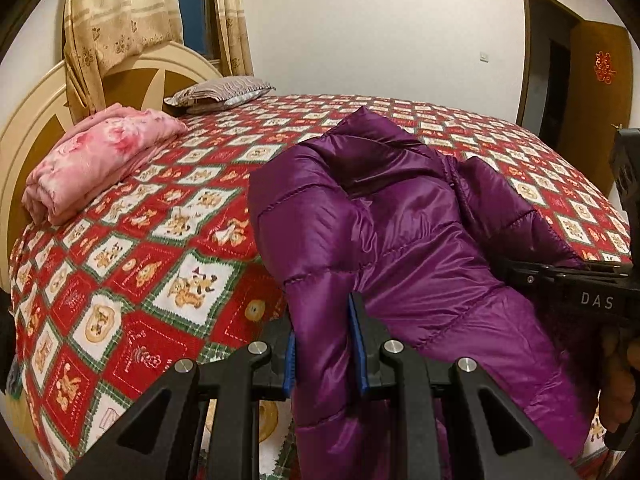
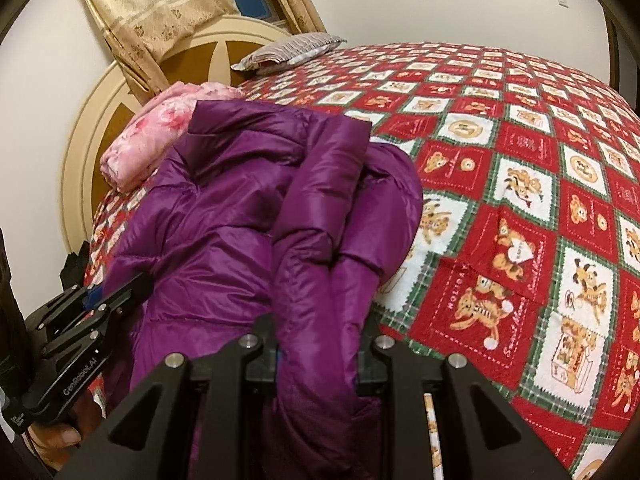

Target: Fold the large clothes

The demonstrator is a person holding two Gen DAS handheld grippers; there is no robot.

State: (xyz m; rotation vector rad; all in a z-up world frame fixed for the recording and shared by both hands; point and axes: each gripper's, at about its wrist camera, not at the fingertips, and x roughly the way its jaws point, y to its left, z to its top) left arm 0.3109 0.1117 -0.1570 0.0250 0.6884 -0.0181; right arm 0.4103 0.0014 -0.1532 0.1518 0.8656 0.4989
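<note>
Pinching purple jacket (image 1: 400,220) | left gripper (image 1: 326,344) | right gripper (image 2: 318,356)

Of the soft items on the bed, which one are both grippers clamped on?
The purple puffer jacket. The folded pink blanket and the striped pillow lie untouched near the headboard.

Left gripper (image 1: 326,344) at lower centre, jaws clamped on purple fabric; right gripper (image 2: 318,354) likewise, lower centre.

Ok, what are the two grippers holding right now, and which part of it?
Both are shut on the purple puffer jacket: the left gripper and the right gripper each pinch a bunched fold of its near edge; which part exactly is unclear.
</note>
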